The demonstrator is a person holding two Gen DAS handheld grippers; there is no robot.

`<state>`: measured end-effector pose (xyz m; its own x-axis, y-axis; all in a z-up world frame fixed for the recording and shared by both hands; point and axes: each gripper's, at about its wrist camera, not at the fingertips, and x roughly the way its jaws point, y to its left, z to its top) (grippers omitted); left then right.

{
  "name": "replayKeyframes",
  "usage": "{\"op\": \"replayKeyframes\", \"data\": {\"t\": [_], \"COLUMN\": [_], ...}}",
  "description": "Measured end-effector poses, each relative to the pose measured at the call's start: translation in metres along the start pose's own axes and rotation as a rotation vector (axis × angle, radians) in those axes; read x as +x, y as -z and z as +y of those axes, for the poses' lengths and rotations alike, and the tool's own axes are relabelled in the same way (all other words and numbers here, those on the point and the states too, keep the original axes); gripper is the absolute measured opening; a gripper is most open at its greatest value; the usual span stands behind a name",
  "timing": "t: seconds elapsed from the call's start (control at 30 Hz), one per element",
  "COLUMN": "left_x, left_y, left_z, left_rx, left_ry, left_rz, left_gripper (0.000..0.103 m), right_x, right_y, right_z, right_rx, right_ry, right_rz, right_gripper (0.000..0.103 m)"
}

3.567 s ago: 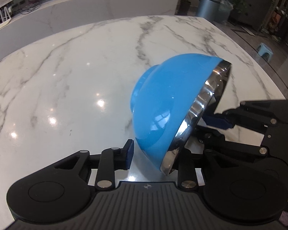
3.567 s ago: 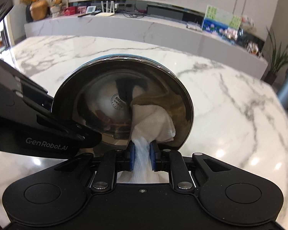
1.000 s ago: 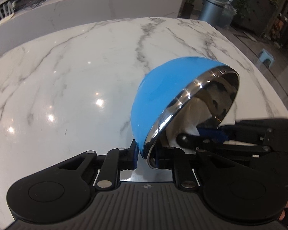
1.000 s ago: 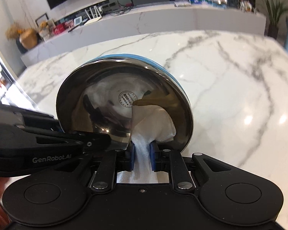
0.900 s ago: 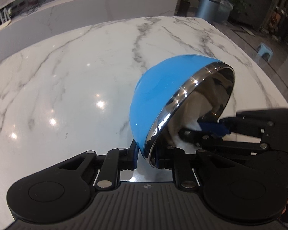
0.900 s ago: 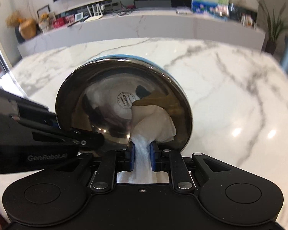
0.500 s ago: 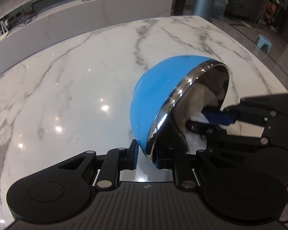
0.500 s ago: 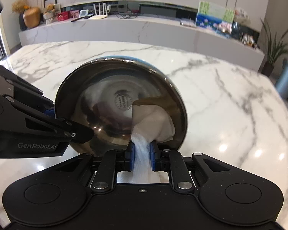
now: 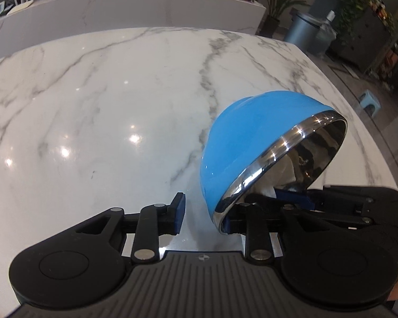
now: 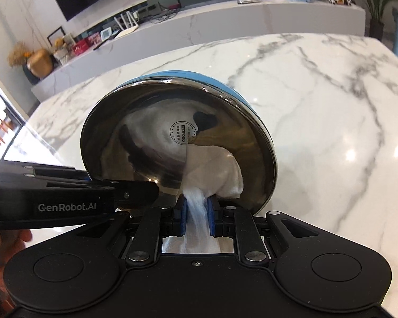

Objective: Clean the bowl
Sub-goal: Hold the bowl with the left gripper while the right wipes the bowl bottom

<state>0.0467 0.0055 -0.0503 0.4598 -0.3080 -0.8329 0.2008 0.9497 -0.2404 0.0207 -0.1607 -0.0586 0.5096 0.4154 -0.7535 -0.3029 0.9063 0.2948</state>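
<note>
A bowl (image 9: 241, 143), blue outside and polished steel inside (image 10: 156, 143), stands tilted on its side above the marble table (image 9: 92, 106). My left gripper (image 9: 203, 216) is open: its left finger is apart from the blue wall and its right finger sits at the rim inside the bowl. My right gripper (image 10: 196, 212) is shut on a white cloth (image 10: 212, 169) and presses it against the bowl's inner wall at the lower right. The right gripper also shows at the right of the left wrist view (image 9: 345, 204).
The marble table's right edge (image 9: 371, 143) is close to the bowl. Beyond it are the floor, a small blue stool (image 9: 368, 100) and a grey bin (image 9: 305, 31). A long white counter (image 10: 225, 21) with small items runs behind the table.
My left gripper has opened: its left finger has swung away from the bowl's blue wall. The bowl has tilted and shifted right. The cloth stays pressed inside the bowl.
</note>
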Motion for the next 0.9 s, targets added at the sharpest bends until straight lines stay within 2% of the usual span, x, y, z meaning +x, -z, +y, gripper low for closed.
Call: {"op": "replayKeyframes", "data": {"t": [0.4, 0.53, 0.73, 0.9], "left_x": [0.004, 0.005, 0.003, 0.000], "left_y": [0.000, 0.001, 0.001, 0.001], "left_z": [0.001, -0.008, -0.013, -0.018], "left_rx": [-0.017, 0.047, 0.102, 0.152], "left_ry": [-0.011, -0.035, -0.062, -0.090], "left_rz": [-0.020, -0.005, 0.000, -0.005], "left_gripper": [0.026, 0.020, 0.019, 0.019], "right_x": [0.001, 0.001, 0.000, -0.004], "right_y": [-0.002, -0.001, 0.002, 0.006], "right_z": [0.001, 0.014, 0.027, 0.036], "right_rx": [-0.005, -0.097, -0.217, -0.331], "right_ry": [-0.004, 0.038, 0.106, 0.226], "right_rz": [0.001, -0.008, -0.031, -0.098], "right_gripper": [0.014, 0.014, 0.014, 0.014]}}
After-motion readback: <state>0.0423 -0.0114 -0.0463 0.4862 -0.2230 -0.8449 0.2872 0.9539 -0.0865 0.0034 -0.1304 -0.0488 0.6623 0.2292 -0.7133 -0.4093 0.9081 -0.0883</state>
